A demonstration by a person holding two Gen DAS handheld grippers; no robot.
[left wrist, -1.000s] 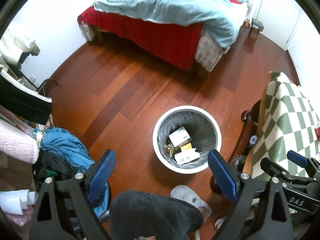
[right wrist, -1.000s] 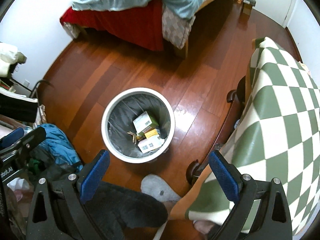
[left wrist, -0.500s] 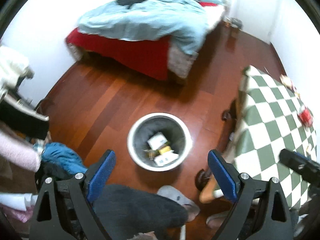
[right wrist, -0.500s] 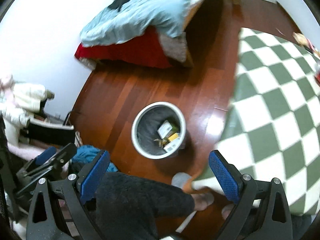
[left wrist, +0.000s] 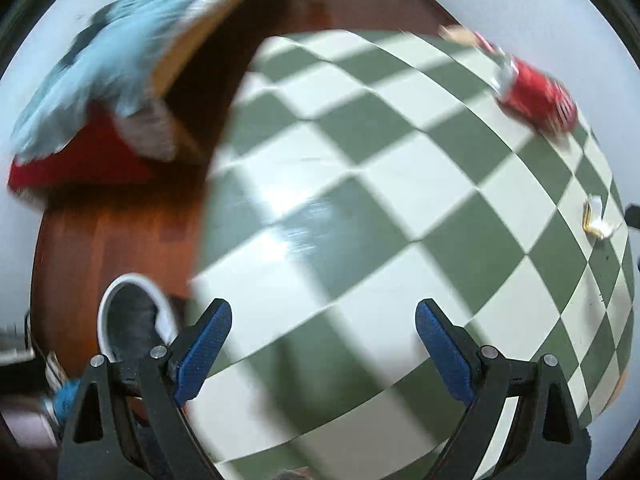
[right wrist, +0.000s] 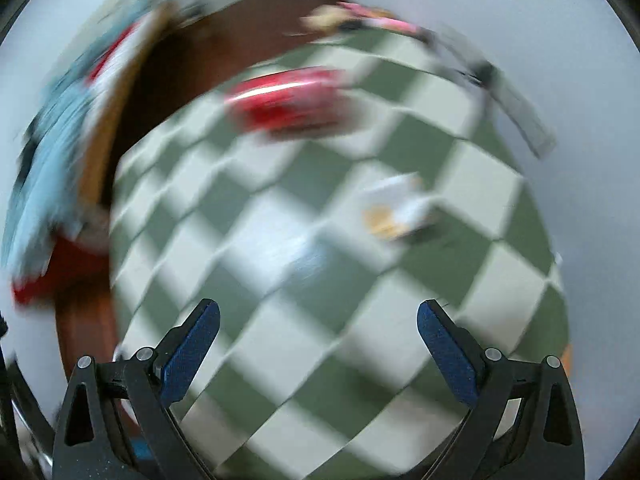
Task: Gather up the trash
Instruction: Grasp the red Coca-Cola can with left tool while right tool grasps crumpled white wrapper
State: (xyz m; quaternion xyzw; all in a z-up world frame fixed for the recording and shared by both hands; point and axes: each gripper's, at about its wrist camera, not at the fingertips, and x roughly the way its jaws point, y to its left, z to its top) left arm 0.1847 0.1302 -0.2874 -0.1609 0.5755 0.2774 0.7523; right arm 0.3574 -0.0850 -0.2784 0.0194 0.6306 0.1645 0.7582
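A red wrapper point(left wrist: 536, 96) lies at the far right of the green-and-white checked table point(left wrist: 360, 216); it also shows, blurred, in the right wrist view point(right wrist: 292, 102). A small white and yellow scrap point(left wrist: 598, 220) lies near the table's right edge, and shows in the right wrist view point(right wrist: 396, 210) too. The white trash bin point(left wrist: 128, 320) stands on the floor at lower left. My left gripper point(left wrist: 322, 354) is open and empty above the table. My right gripper point(right wrist: 318, 354) is open and empty above the table.
A bed with a blue duvet point(left wrist: 112, 60) and red cover stands at the far left. Blurred pink and pale items point(right wrist: 360, 20) lie at the table's far edge by the white wall. Wooden floor point(left wrist: 100, 240) lies between bed, bin and table.
Both grippers have swung right and up from over the bin to over the checked table. Both views are now motion-blurred. Both grippers stay open.
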